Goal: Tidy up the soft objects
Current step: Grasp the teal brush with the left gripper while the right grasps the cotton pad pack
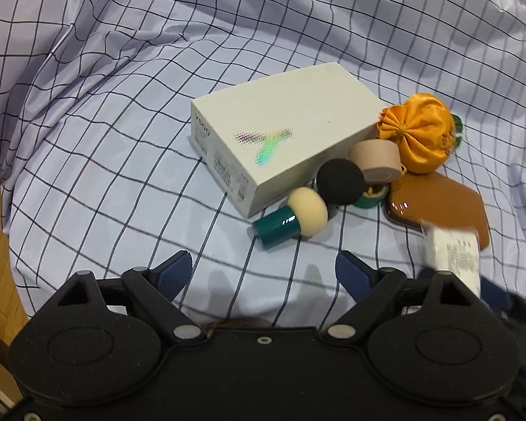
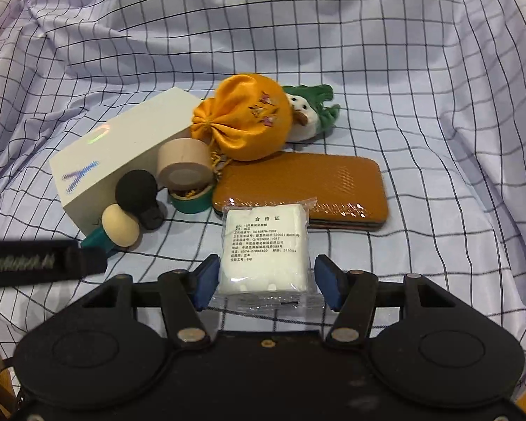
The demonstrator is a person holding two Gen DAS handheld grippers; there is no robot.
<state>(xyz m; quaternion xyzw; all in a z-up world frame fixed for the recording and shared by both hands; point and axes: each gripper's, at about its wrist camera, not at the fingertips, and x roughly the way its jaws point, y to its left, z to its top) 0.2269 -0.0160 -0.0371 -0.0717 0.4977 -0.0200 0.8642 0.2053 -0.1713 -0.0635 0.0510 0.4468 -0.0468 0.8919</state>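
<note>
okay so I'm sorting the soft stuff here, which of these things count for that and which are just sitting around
Soft, part of the job: white cotton pack between the right gripper fingers; orange drawstring pouch; plush toy; black sponge puff; cream sponge puff.

Just lying about: white box; brown wallet; beige tape roll.

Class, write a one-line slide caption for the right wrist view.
Open hand-held gripper straddles a wrapped cotton pack before a brown wallet.

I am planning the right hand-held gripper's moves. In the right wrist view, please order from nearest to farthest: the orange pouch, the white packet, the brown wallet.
From the right hand-held gripper:
1. White packet, between its fingers.
2. Brown wallet, just beyond, slightly right.
3. Orange pouch, behind the wallet, centre.
</note>
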